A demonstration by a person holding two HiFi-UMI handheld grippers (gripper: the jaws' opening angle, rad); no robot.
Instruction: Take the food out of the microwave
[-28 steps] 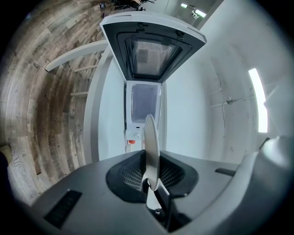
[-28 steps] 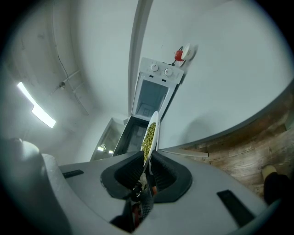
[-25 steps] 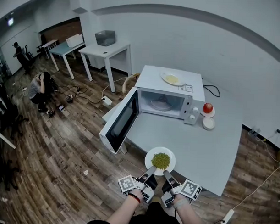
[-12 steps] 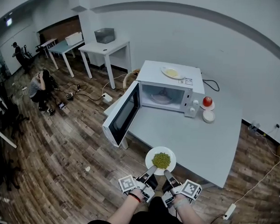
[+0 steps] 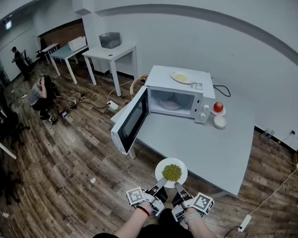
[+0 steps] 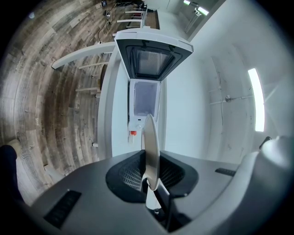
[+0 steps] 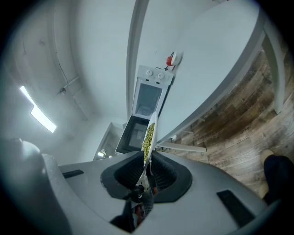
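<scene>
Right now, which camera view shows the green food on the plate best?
The head view: it looks down on the whole heap of green food in the middle of the plate. The right gripper view shows only a thin green strip. The left gripper view shows the plate's edge, no food.

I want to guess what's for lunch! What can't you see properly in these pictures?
- Green food on the held plate: too small in the head view, edge-on in both gripper views.
- Red round thing beside the microwave: too small in the head view to name.
- Pale food on the microwave's top: head view, too small.
</scene>
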